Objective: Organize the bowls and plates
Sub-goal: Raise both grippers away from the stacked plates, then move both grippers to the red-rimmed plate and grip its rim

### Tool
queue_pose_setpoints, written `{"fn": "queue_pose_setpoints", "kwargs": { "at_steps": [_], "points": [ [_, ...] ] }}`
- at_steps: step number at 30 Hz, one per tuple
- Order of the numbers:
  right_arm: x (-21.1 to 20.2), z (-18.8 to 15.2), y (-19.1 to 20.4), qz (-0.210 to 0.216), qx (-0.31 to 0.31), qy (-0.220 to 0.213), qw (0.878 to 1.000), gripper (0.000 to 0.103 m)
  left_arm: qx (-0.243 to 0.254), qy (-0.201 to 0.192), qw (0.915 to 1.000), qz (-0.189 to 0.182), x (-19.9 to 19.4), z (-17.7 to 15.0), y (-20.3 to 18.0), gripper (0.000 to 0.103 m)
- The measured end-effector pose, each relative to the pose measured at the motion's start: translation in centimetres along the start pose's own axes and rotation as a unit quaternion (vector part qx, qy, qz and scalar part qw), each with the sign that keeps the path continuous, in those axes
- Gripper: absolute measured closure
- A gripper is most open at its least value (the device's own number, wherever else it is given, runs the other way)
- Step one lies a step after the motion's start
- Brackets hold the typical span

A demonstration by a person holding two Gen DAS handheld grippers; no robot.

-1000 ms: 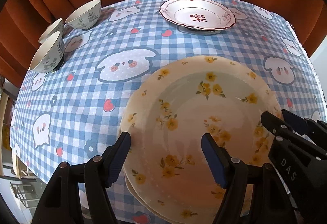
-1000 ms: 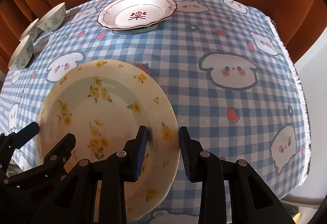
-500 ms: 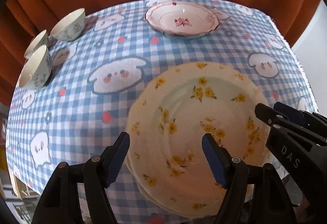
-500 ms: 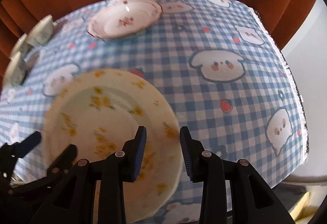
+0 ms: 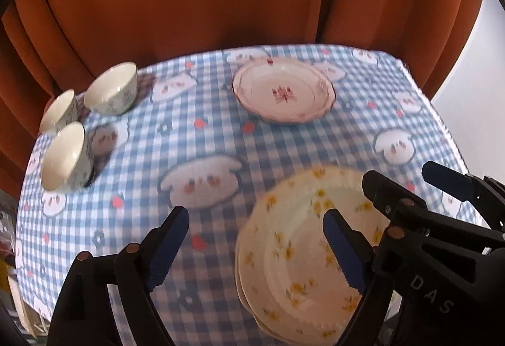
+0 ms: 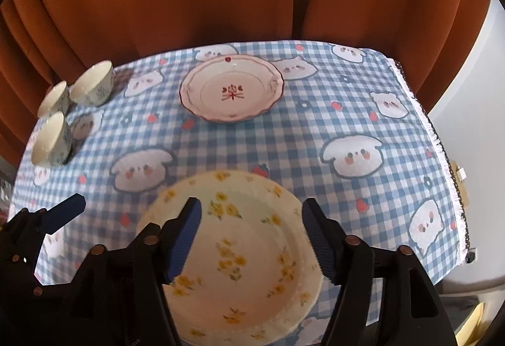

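A round table is seen, draped in a soft blue-and-white checked tablecloth (image 6: 252, 144) printed with puppy faces and small strawberries, its right edge fringed. At the near edge lies the yellow-flowered plate (image 6: 243, 254), glossy cream ceramic with a beaded rim; in the left wrist view a second rim is glimpsed beneath it, so a stack of at least two is suggested, though the count cannot be settled. Toward the far edge one scalloped plate (image 6: 232, 93) with a dark red rim and a red centre motif is set down. At the far left edge three small glazed bowls (image 5: 110, 88) with blue-green patterning are counted, clustered close together. The left gripper (image 5: 255, 248) is held above the plate's left side, its jaws just opened wide, nothing between them. The right gripper (image 6: 252, 238) has just been opened too, jaws wide above the plate, no pad touching it.
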State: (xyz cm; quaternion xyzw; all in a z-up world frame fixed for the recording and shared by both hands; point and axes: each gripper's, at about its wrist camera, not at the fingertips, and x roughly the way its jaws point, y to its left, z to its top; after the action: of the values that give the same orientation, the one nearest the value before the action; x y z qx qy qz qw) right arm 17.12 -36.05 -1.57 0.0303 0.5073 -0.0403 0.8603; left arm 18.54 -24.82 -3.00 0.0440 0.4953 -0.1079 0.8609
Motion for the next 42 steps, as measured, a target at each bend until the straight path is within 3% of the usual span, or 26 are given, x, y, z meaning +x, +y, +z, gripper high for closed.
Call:
{"fn": "queue_pose_setpoints", "kwargs": {
  "at_steps": [10,21,28,35,42],
  "points": [
    [1.4,6.9,-0.1,0.007,-0.001,-0.033,0.999,0.031,-0.018,-0.034,0.9989,0.024,2.2,7.0,1.2,0.015],
    [8.6,14.4,-1.9,0.02,-0.005,-0.027,0.999,0.028,-0.037,-0.028,0.9982,0.039,9.4,12.8,1.5,0.015],
    [14.7,16.5,-2.9,0.026,0.0,-0.003,1.0,0.011,-0.038,-0.001,0.9979,0.053,14.9,14.5,1.4,0.015],
    [19.3,17.1,-3.8,0.015,0.005,0.018,1.0,0.011,-0.039,0.025,0.9973,0.057,19.1,15.1,1.0,0.016],
    [21.5,17.1,-4.1,0.028,0.019,0.033,0.999,0.013,-0.049,0.047,0.9972,0.03,20.8,15.0,1.1,0.027]
  ]
}}
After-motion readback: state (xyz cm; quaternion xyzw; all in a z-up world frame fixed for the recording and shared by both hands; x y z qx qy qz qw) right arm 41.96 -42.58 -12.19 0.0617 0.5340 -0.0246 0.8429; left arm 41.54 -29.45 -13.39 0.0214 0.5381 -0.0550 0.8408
